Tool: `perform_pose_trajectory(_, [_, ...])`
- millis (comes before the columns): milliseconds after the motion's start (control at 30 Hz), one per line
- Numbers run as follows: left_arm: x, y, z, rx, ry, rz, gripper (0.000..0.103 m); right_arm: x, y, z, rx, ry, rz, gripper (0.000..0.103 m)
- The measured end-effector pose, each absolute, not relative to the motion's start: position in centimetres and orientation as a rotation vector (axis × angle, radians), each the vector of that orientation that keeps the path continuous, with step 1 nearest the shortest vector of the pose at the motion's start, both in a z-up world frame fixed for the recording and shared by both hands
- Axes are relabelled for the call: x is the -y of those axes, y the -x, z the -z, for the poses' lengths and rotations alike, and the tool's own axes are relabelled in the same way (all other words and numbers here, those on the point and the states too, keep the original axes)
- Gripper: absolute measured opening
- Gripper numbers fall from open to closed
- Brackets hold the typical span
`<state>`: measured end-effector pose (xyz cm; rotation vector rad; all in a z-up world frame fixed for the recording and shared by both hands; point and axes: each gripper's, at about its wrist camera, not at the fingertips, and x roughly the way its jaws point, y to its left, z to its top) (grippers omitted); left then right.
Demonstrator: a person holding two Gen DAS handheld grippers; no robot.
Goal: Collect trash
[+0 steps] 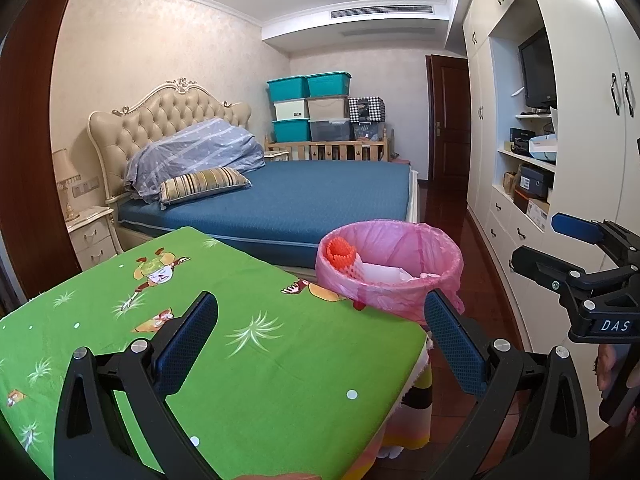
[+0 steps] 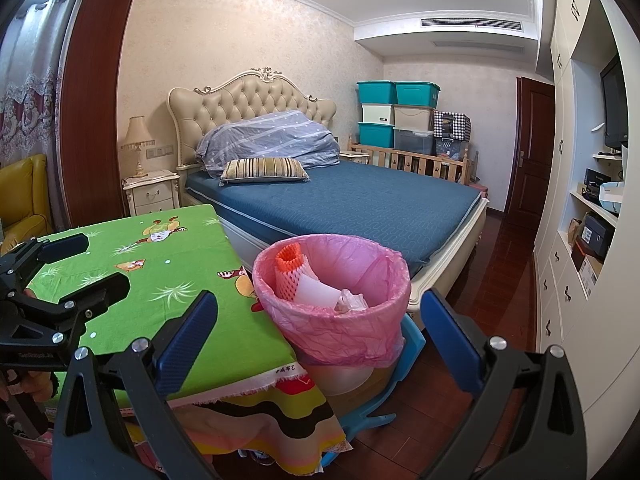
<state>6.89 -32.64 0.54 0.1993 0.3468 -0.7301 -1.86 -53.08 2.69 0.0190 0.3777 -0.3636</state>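
Note:
A bin lined with a pink bag [image 1: 416, 248] [image 2: 340, 328] stands beside the table's right edge. Inside lie an orange foam net sleeve [image 1: 340, 254] [image 2: 289, 266], white paper [image 1: 380, 272] [image 2: 318, 290] and a crumpled scrap [image 2: 352, 300]. My left gripper [image 1: 320, 328] hangs open over the table's near right corner, nothing between its fingers. My right gripper [image 2: 320, 328] is open too, empty, with the bin showing between its blue pads. Each gripper shows in the other's view: the right one [image 1: 552, 244] at the right edge, the left one [image 2: 96, 264] over the table.
The table wears a green cartoon cloth [image 1: 224, 352] [image 2: 168, 280]. A bed with a blue cover [image 1: 304, 196] [image 2: 360, 204] lies behind it. White cabinets [image 1: 580, 184] line the right wall. A blue stool [image 2: 408, 352] sits under the bin on a dark wood floor [image 2: 496, 280].

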Motion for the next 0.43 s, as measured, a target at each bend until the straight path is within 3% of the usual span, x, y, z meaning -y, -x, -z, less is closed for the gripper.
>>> perform_pose_trajectory(433, [30.2, -8.2, -2.2, -0.330, -0.121, 0.705, 0.097, 51.8, 1.7, -4.3, -0.353, 0.017, 0.347, 0.098])
